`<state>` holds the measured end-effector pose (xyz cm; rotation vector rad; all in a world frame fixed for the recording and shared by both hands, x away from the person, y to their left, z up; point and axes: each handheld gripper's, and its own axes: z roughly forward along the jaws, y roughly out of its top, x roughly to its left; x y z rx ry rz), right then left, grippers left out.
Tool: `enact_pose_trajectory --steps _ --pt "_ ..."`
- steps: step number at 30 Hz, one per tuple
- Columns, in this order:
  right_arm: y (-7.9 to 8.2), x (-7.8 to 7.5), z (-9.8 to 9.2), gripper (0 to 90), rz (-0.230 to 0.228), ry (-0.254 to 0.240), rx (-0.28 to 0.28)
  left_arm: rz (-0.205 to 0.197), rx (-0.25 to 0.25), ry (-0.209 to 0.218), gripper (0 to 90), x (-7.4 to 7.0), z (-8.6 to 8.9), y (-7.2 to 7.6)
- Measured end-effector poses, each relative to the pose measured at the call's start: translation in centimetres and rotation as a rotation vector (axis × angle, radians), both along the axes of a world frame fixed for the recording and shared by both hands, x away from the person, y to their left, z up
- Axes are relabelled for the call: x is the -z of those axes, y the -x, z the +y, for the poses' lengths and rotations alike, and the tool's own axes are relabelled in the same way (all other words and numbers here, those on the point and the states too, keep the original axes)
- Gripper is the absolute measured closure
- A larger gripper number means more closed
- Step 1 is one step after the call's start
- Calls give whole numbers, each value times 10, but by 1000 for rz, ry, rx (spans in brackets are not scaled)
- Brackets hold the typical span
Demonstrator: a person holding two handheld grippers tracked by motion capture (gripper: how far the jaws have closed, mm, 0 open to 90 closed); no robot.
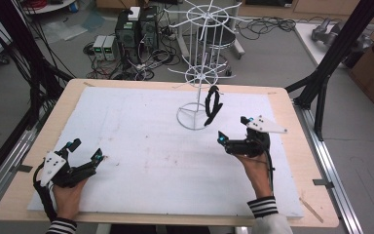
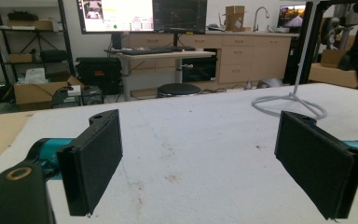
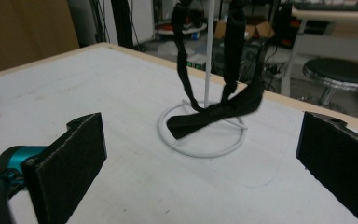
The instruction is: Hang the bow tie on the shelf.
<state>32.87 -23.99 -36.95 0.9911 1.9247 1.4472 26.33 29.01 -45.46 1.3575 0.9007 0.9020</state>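
High view showed the black strap (image 1: 213,106) hung on the white wire rack (image 1: 200,73), both tongs released, right tongs (image 1: 233,129) just beside it — hanging step looked finished, next move likely retreat

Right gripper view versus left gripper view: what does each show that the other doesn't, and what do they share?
Right gripper view: the black strap hanging from the white wire rack, its lower end draped over the rack's base ring, seen between open jaws. Left gripper view: monitors and a desk with a keyboard beyond the table. Shared: the white table cover, the rack's base, and open, empty jaws.
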Motion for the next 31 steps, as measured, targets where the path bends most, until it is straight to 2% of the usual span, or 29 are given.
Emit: enact_pose_trajectory --steps 6,9,11,16,21,25,29,31 --pt "42 19 -9 4 -97 -54 36 -1 3 -2 151 0 0 0" --pt "54 31 -17 4 -145 -59 50 -2 5 -8 151 0 0 0" --pt "59 38 -21 4 -154 -59 67 -3 5 -7 151 0 0 1" --pt "66 57 -33 4 -174 -77 91 -4 7 -8 151 0 0 1" --pt "73 74 -38 5 -195 -101 122 -4 7 -7 151 0 -1 0" --pt "72 82 -38 5 -182 -85 125 -2 8 -7 151 0 0 0" --pt "72 82 -38 5 -182 -89 115 -3 7 -9 151 0 0 0" --pt "72 83 -38 5 -188 -78 128 -6 7 -12 151 0 0 1"
